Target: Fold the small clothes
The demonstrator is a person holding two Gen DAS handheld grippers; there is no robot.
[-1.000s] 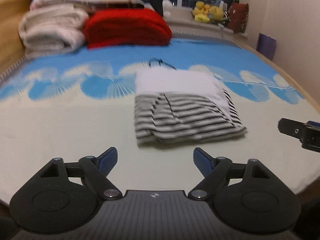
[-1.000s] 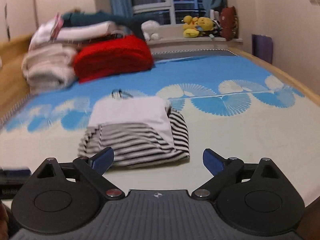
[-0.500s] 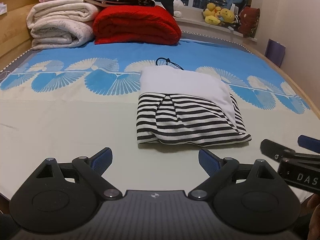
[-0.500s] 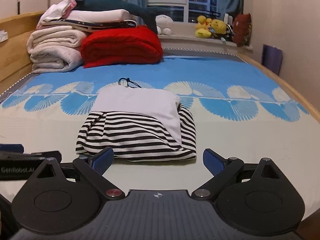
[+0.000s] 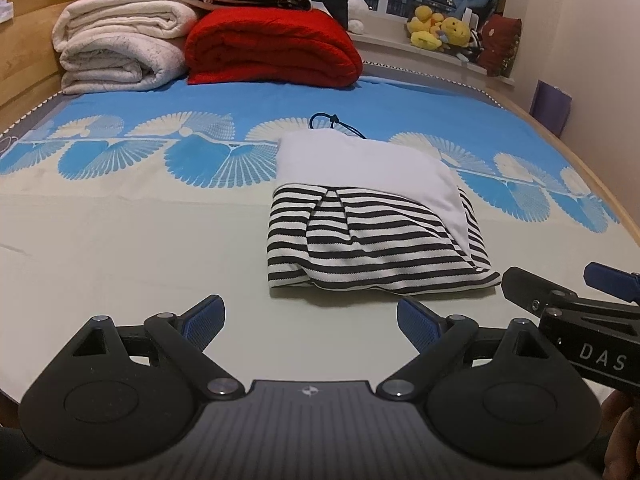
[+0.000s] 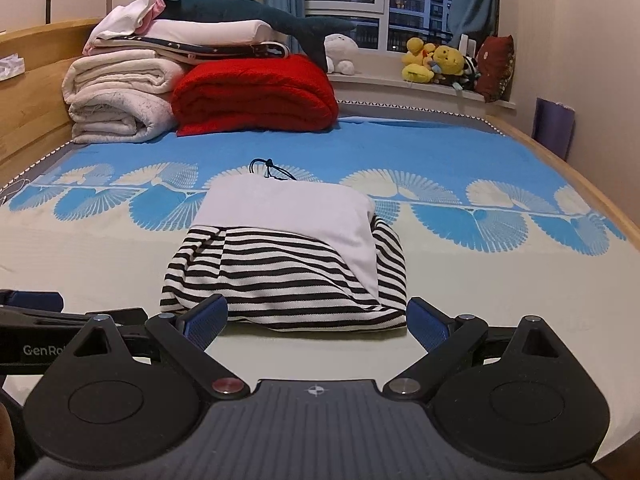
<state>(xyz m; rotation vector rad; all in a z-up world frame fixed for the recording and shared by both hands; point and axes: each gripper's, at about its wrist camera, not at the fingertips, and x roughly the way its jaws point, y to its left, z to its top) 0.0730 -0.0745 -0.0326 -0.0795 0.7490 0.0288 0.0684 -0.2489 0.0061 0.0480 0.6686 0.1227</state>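
Garment [image 6: 288, 268] folded, claws [image 5: 310, 322] [image 6: 317, 318] apart.

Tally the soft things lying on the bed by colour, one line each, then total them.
Red: 1, the folded red blanket
Cream: 1, the cream blanket beside it
Black-and-white striped with a white panel: 1, the folded garment in front of both open hand-held grippers
Dark cord: 1, the drawstring behind the garment
Total: 4, leaving out the mixed stack atop the blankets.

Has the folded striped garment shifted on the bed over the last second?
No. The striped garment lies at the same fan-print border of the bedsheet, black cord just behind; only the cameras moved.
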